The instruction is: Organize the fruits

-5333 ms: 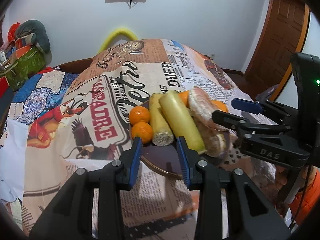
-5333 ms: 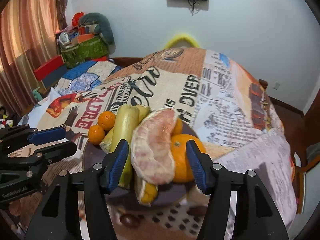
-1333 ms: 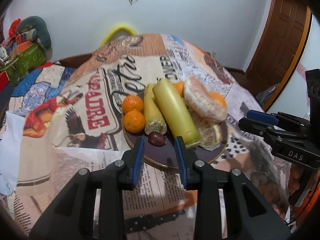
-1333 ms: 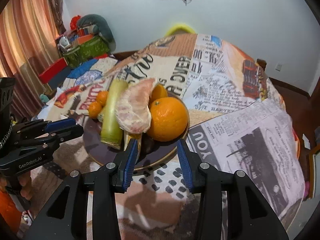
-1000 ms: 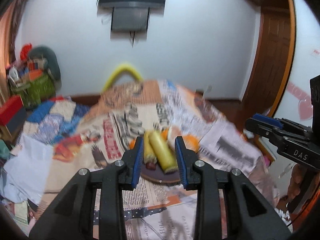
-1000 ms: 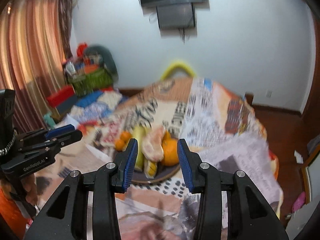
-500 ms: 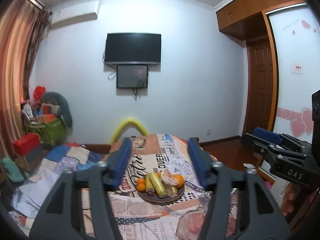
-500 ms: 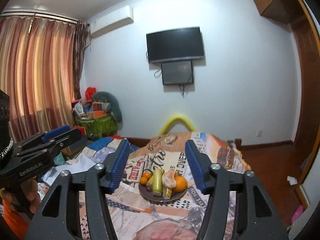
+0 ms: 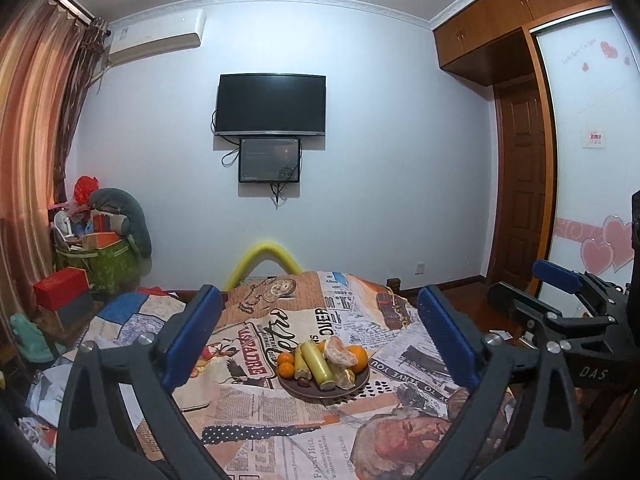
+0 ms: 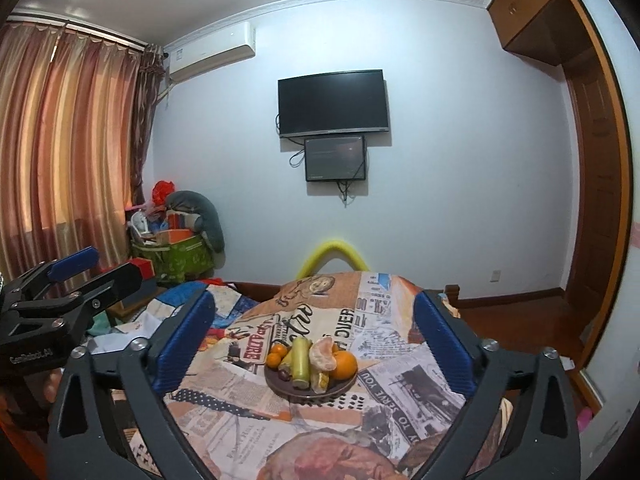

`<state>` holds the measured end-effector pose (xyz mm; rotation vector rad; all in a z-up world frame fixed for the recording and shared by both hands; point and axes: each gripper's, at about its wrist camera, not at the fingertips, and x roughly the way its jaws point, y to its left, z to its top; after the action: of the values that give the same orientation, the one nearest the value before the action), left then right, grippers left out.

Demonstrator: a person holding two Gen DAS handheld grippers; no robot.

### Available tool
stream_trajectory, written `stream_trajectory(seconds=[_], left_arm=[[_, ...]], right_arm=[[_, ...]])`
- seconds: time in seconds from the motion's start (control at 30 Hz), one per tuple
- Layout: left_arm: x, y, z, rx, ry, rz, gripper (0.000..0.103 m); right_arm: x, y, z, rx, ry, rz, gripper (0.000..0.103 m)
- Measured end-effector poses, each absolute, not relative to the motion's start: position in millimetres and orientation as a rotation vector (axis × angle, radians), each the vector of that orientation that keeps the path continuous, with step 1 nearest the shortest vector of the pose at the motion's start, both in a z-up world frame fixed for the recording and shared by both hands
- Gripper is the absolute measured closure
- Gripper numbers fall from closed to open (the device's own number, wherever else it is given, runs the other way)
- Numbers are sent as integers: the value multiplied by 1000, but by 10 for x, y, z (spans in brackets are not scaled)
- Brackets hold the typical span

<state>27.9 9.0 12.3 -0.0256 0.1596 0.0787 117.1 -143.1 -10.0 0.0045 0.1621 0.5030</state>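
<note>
The left gripper (image 9: 320, 338) and right gripper (image 10: 314, 334) have both just been opening and now stand spread wide with nothing between their pads. Well ahead of both, framed between each pair of fingers, the dark plate (image 9: 354, 388) of fruits (image 9: 322, 362) sits on the newspaper-print cloth (image 9: 256, 408).

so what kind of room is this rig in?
Looks like a home bedroom, probably: a wall-mounted TV, striped curtains under an air conditioner, and a built-in wardrobe. The fruit plate sits on a newsprint-patterned cover.
</note>
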Motion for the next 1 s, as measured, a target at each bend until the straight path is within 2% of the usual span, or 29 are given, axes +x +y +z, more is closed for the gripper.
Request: stream_trajectory(seconds=[1.0], left_arm=[[328, 104, 62, -43, 174, 48, 0]], right_arm=[[1035, -1573, -101, 28, 157, 483, 0]])
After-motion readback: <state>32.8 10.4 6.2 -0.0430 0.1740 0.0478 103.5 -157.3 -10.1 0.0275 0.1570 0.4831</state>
